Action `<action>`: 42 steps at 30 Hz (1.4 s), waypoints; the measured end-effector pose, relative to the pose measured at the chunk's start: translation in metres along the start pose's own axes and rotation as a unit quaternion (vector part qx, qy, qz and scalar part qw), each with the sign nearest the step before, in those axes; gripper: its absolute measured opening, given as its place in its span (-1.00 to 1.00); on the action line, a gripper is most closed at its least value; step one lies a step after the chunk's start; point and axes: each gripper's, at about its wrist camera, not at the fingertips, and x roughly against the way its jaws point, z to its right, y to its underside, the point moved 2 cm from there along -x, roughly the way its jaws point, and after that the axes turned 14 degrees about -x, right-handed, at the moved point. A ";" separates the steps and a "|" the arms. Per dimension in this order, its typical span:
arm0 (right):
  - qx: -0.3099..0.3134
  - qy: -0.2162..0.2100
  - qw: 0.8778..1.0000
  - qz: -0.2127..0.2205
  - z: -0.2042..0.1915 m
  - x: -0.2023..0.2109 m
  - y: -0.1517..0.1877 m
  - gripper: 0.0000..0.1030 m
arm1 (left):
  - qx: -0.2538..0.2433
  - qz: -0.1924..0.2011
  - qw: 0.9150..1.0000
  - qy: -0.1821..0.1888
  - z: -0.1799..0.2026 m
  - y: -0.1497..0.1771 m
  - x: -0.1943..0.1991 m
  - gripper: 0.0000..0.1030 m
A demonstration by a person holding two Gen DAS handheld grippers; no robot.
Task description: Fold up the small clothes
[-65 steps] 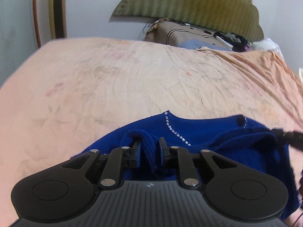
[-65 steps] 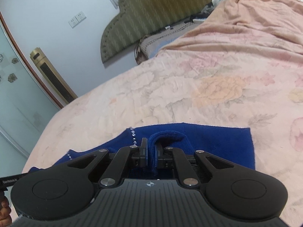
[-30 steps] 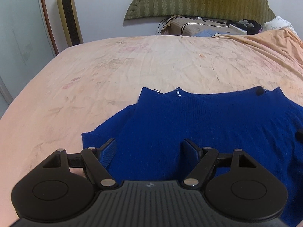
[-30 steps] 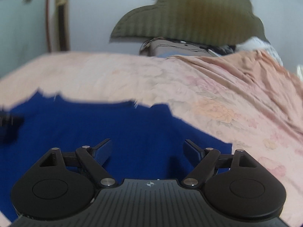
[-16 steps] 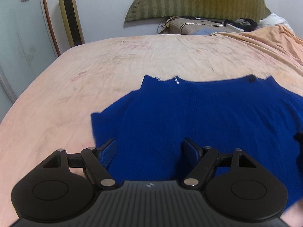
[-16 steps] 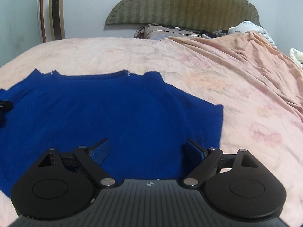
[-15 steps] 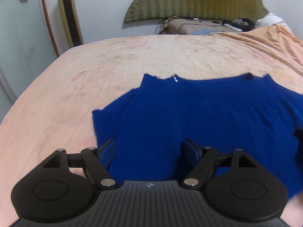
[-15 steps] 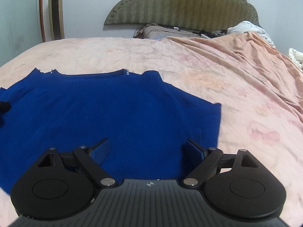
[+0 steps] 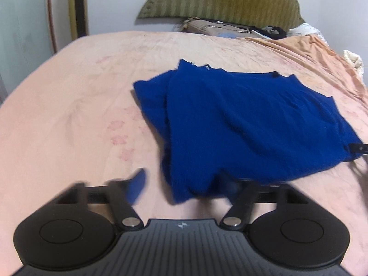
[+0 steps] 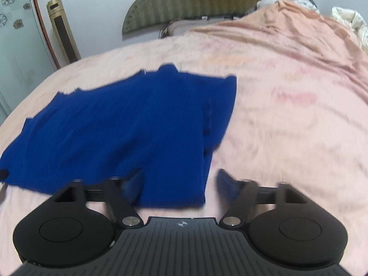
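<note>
Nearest the lens in the left wrist view, the left gripper (image 9: pixel 184 187) is sitting at the bottom of the frame with its jaws part-way open; they have just been closing, and the near left corner of the blue knit top (image 9: pixel 241 124) is lying between them, though blur is hiding whether the pads are pressing on it yet. In the right wrist view the right gripper (image 10: pixel 180 184) is framing the near right corner of the same top (image 10: pixel 119 124) in the lower middle of the frame; its jaws too have just been closing from wide, are standing half open, and are not visibly pinching the cloth.

Judging by its look, the top is soft, limp and light: it is going to sag and drape rather than hold a shape, and the knit should grip well against the pads. The hem corners look like the sensible places to take hold, one per gripper, pinching both layers so the fold carries evenly.

Both grippers are pointing forward and downward toward the bed (image 9: pixel 69 115), low over the sheet.

Farther up, the garment is lying flat across the middle of each frame on the pink sheet, sleeves spread to the sides, its neckline (image 9: pixel 239 71) toward the headboard (image 9: pixel 225 0) at the top.
</note>
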 end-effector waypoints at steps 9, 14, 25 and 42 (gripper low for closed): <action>0.023 0.054 0.997 0.055 -0.003 0.029 -0.007 -0.87 | -0.021 0.017 1.000 -0.010 0.006 -0.007 0.018 -0.87; 0.053 0.082 0.995 0.019 0.003 0.018 -0.005 -0.92 | -0.058 -0.011 0.998 -0.028 0.007 -0.001 0.012 -0.88; 0.046 -0.008 0.997 0.058 -0.040 0.023 -0.014 0.06 | -0.046 0.021 0.995 -0.087 0.013 -0.026 0.032 0.19; 0.094 0.010 0.996 -0.004 -0.072 -0.010 0.023 0.51 | -0.065 -0.033 0.991 -0.114 0.049 -0.018 -0.016 0.52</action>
